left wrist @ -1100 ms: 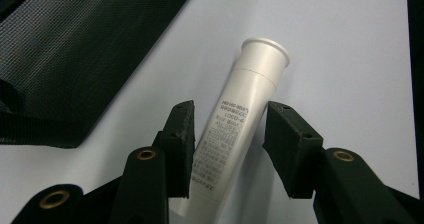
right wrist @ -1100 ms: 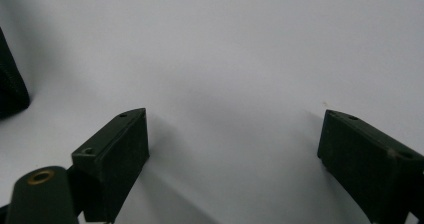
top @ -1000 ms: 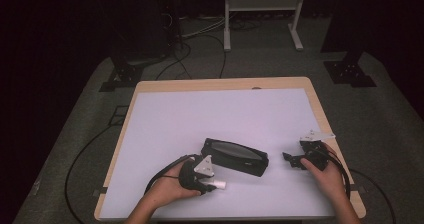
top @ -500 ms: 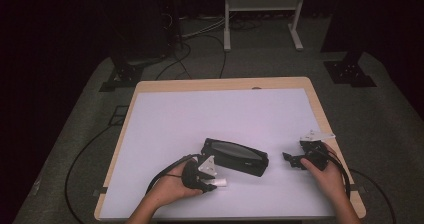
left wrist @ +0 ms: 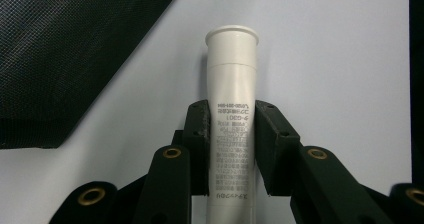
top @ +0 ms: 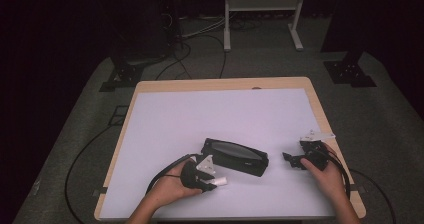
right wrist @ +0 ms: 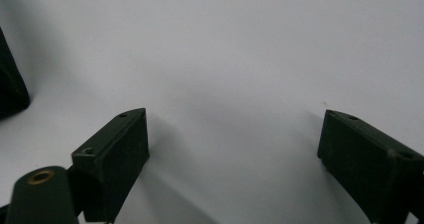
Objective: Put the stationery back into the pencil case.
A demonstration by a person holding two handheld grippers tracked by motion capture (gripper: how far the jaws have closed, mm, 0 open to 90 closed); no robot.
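1. Here my left gripper (left wrist: 231, 149) is clamped on a white tube (left wrist: 232, 114), its capped end poking out — low centre of the frame, beside the black pouch (top: 234, 156).
2. My right gripper (top: 291, 160) gapes wide, empty — lower right, over the white table (top: 220, 114).

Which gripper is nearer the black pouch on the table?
Left. The left gripper, shut on a white tube, sits just below the black pouch's left end. The right gripper, jaws open, is off its right end with bare table between.
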